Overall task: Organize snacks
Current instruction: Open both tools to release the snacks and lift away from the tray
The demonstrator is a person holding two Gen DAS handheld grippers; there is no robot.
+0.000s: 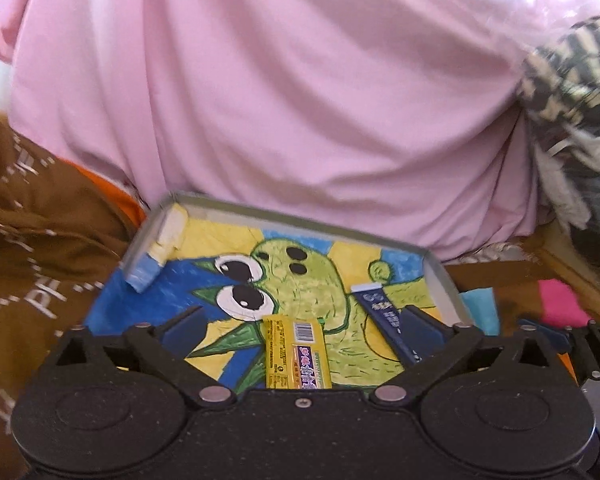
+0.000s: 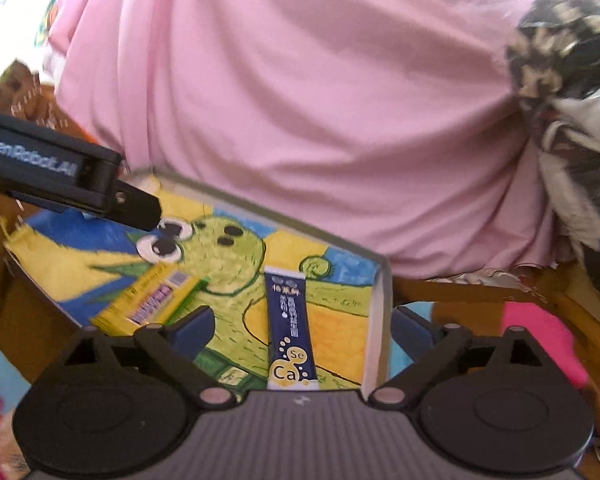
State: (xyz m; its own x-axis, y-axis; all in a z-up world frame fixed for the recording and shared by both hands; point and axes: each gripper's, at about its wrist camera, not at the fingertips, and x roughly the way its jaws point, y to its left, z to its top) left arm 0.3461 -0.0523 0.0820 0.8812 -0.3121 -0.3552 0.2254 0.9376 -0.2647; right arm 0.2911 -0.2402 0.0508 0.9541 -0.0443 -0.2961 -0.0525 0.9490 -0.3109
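A metal tray lined with a drawing of a green cartoon plant lies in front of both grippers. A yellow snack pack rests flat on it, low between the fingers of my open left gripper, untouched. A dark blue sachet lies to its right, beside the right finger. In the right wrist view the blue sachet lies between the fingers of my open right gripper, whose right finger is outside the tray's wall. The yellow pack lies left of it. The left gripper hovers over the tray's far left.
A white and blue wrapped piece leans in the tray's far left corner. Pink cloth bulges behind the tray. Brown lettered fabric lies on the left, houndstooth fabric at the right. A pink block sits right of the tray.
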